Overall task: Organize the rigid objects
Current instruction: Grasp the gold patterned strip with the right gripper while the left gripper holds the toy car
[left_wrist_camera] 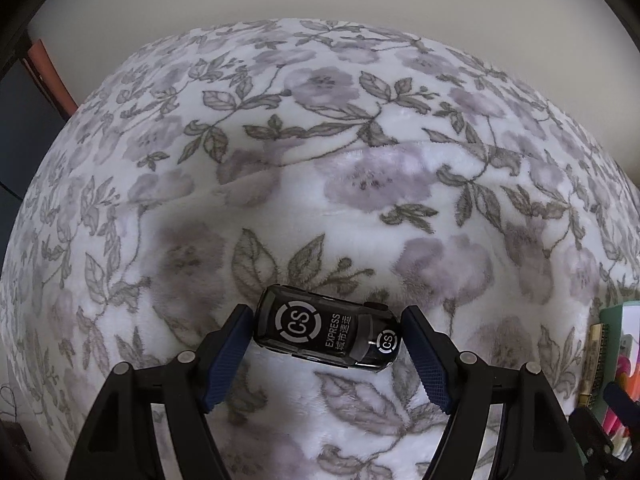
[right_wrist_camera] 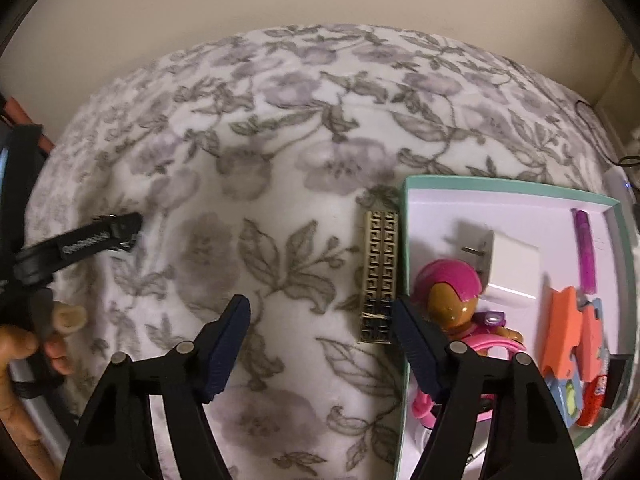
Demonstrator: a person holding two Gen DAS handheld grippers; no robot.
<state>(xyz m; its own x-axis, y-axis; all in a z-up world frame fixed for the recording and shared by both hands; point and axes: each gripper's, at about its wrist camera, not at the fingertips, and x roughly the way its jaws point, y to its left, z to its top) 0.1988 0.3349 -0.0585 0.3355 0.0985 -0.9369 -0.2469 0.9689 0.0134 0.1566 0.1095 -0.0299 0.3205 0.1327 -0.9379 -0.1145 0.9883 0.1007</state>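
A black toy car marked "CS EXPRESS" lies tilted on the floral blanket. My left gripper stands open around it, one blue pad at each end of the car and close to it. My right gripper is open above bare blanket with nothing between its fingers. Its right fingertip is beside the lower end of a gold patterned bar. That bar lies along the left wall of a teal box. Far left in the right wrist view, the left gripper appears blurred.
The box holds a pink-helmeted figure, a white plug adapter, a purple tube and an orange toy pistol. A hand shows at the lower left. A cable lies at the blanket's far right. A wall runs behind the blanket.
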